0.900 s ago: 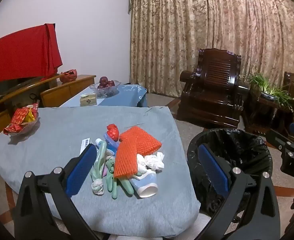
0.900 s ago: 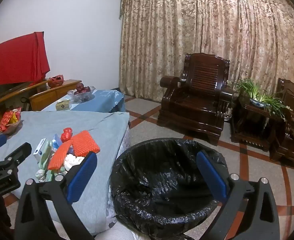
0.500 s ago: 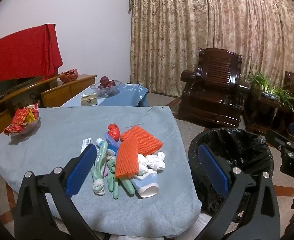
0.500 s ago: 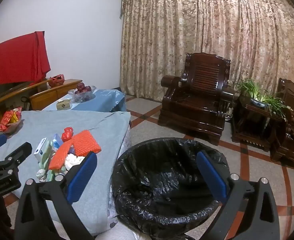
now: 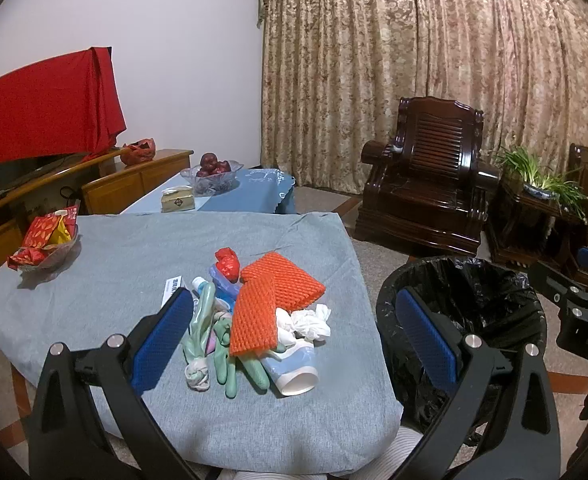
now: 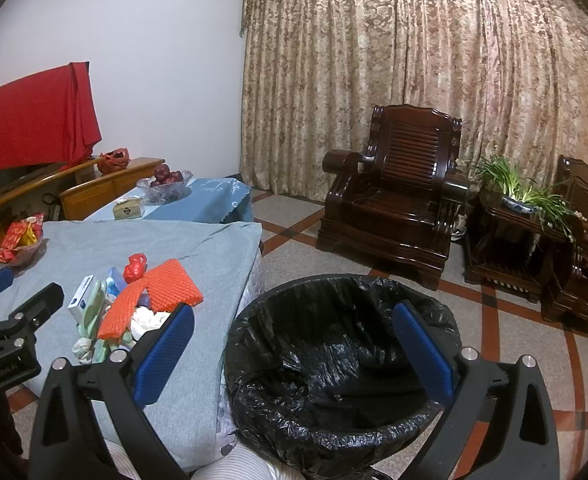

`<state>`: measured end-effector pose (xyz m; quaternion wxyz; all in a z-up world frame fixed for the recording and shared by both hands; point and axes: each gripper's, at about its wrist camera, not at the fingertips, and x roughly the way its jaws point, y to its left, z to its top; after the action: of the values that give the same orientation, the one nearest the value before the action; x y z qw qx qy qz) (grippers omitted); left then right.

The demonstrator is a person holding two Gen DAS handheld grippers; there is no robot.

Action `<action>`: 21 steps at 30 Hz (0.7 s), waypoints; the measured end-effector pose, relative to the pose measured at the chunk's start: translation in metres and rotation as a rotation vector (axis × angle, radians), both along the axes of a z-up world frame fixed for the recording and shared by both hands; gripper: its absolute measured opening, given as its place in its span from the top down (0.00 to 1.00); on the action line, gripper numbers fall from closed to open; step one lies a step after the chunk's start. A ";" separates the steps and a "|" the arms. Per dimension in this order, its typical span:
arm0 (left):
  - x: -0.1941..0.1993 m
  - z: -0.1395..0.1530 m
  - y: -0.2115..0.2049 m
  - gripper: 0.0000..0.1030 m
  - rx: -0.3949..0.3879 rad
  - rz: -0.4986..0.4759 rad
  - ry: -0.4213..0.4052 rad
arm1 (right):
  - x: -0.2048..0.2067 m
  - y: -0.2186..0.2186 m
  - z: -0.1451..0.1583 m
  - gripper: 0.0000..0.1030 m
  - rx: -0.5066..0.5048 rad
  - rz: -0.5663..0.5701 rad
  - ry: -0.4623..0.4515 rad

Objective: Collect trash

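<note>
A pile of trash lies on the grey-blue tablecloth (image 5: 133, 264): orange foam netting (image 5: 267, 300), a red wrapper (image 5: 227, 264), crumpled white tissue (image 5: 308, 320), green rubber gloves (image 5: 221, 344), a paper cup (image 5: 294, 372) on its side and a small white box (image 6: 81, 298). My left gripper (image 5: 294, 336) is open and empty, just short of the pile. My right gripper (image 6: 294, 352) is open and empty above the black-lined trash bin (image 6: 334, 360), which stands on the floor right of the table. The bin also shows in the left wrist view (image 5: 466, 320).
A glass dish of red snack packets (image 5: 41, 240) sits at the table's far left. Behind is a blue-covered low table (image 5: 249, 188) with a fruit bowl (image 5: 211, 170) and tissue box. Dark wooden armchairs (image 6: 394, 200) and a plant stand (image 6: 510, 216) stand to the right.
Both grippers have drifted slightly; the scene shifts a little in both views. Both stay open, and the trash has not moved.
</note>
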<state>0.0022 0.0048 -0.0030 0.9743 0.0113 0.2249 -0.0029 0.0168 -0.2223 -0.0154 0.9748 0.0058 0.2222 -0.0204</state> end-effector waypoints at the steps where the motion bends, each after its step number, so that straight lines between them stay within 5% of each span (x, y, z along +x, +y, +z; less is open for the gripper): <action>1: 0.000 0.000 0.000 0.05 0.000 0.000 0.000 | 0.000 0.000 0.000 0.06 0.000 0.000 0.000; 21: 0.000 0.000 0.000 0.05 -0.001 0.000 0.000 | 0.003 0.001 -0.002 0.06 -0.002 0.002 0.000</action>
<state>0.0017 0.0045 -0.0028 0.9744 0.0110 0.2247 -0.0031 0.0195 -0.2213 -0.0175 0.9748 0.0047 0.2224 -0.0197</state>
